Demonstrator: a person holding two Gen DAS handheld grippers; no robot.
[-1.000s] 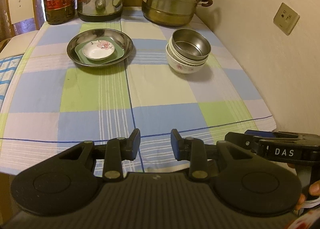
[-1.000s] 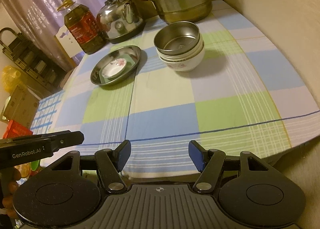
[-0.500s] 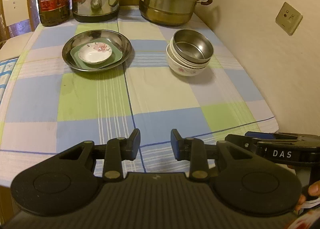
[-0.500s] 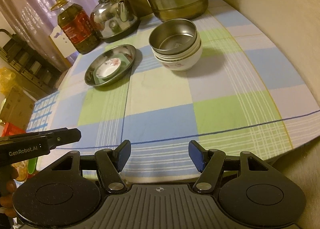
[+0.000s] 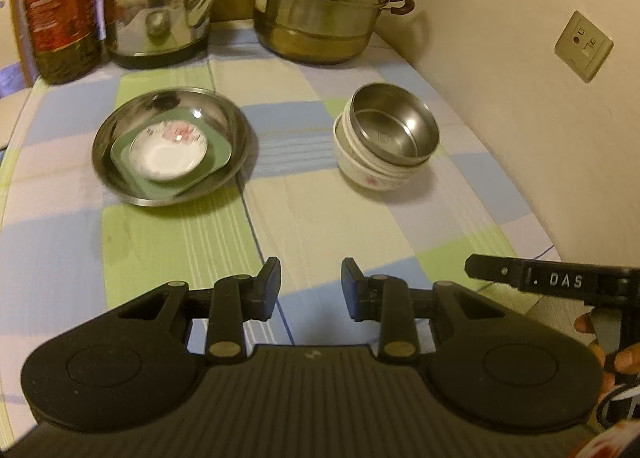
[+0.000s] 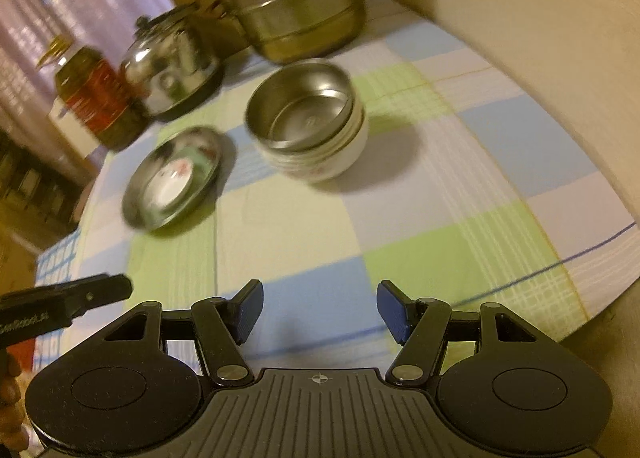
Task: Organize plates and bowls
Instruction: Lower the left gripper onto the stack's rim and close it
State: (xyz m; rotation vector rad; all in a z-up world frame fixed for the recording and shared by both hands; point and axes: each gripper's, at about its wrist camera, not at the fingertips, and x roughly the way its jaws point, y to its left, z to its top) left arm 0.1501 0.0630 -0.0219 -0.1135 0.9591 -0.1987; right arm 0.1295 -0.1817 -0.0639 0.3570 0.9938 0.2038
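A steel plate holds a green square dish and a white flowered saucer; the plate also shows in the right wrist view. To its right a steel bowl sits tilted in a stack of white flowered bowls, seen too in the right wrist view. My left gripper is open and empty over the near tablecloth. My right gripper is open and empty, in front of the bowl stack.
A steel kettle, an oil bottle and a stacked steamer pot stand at the back of the checked tablecloth. A wall with sockets runs along the right side. The table edge curves at the near right.
Both grippers have moved forward over the table toward the dishes, which now look larger. Both remain open and empty.
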